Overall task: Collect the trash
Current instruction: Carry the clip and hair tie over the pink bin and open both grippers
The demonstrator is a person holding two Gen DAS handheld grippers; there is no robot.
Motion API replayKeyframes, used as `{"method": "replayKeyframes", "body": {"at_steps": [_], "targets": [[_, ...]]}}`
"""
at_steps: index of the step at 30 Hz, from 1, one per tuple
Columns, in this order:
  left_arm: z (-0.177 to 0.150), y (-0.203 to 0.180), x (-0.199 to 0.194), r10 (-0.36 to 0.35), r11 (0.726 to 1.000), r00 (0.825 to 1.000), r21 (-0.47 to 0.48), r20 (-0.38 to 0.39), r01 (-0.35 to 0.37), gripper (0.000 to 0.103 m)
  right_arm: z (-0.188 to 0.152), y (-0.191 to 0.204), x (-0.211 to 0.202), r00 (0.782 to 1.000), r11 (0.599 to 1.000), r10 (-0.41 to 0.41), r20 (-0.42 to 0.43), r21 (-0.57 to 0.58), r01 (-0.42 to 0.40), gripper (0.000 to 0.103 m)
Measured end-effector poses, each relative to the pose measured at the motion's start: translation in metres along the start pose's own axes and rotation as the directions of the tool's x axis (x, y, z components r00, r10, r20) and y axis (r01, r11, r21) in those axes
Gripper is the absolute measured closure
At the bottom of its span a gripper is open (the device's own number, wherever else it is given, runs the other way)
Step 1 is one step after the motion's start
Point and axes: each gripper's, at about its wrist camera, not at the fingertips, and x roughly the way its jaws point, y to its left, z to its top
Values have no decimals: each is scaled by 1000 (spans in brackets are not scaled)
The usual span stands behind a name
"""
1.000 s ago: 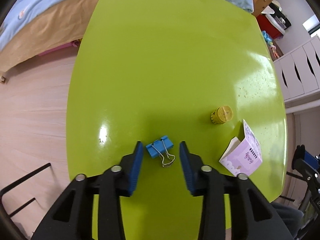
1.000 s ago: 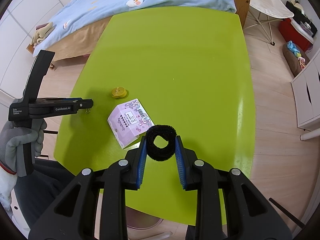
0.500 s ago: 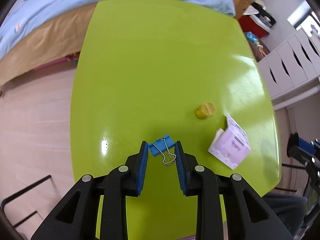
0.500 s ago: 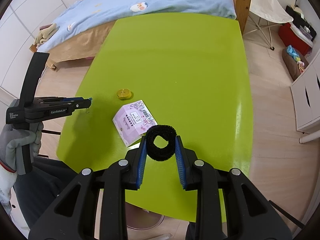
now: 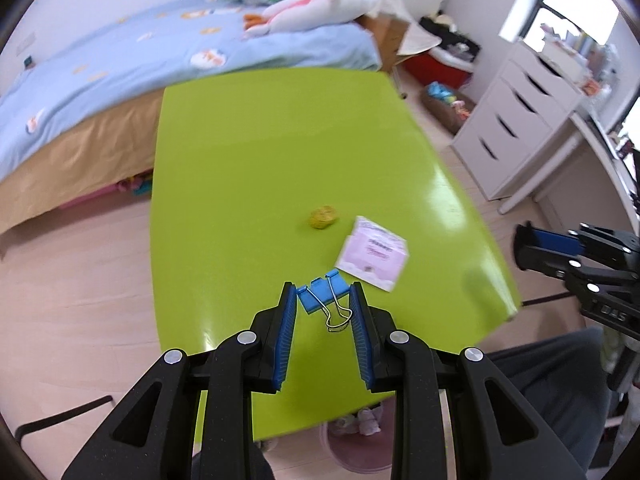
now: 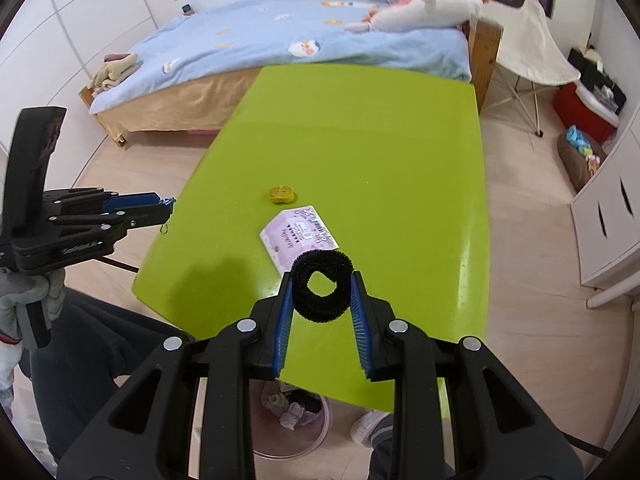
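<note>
My left gripper [image 5: 323, 292] is shut on a blue binder clip [image 5: 322, 292] and holds it in the air above the near end of the green table [image 5: 248, 184]. My right gripper [image 6: 322, 280] is shut on a black fuzzy ring [image 6: 321, 287] and holds it above the table's near edge. A pink paper packet [image 5: 373, 253] [image 6: 299, 234] and a small yellow round piece [image 5: 322, 216] [image 6: 281, 193] lie on the table. The left gripper also shows in the right wrist view [image 6: 166, 208].
A pink bin [image 6: 294, 430] with some trash stands on the floor under the table's near edge; it also shows in the left wrist view [image 5: 356, 436]. A bed [image 6: 280, 52] lies beyond the table, white drawers [image 5: 516, 120] to the right.
My left gripper closed on the binder clip and lifted it off the table, pulling back and tilting up. My right gripper rose and tilted up with the black ring still in it.
</note>
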Motion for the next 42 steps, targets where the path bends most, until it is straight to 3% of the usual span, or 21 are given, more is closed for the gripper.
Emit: {"method": "replayKeyframes", "body": {"at_steps": [7,15,28,39,42], "targets": [[-27,-26,-39,-43,997,997,60,70,39,76,-23,19,-33,999,999,5,51,-35,-3,75],[-62,-45,-60,-107,991,990,85,96,99,76,-60,34,-58,996,999,35,80,-25,-33,75],[-110,-73,-60,-145,980,989,141,40,138,76,-109,52,-69,997,998,58,44,-36,-56,75],[-121,-87,-59,-175,968,985,184,4,171,76,-122,46,-72,997,997,70,36,-14,-70,75],[-121,-88,-57,-194,964,981,184,0,191,66,-122,44,-73,996,997,80,36,-9,-80,75]]}}
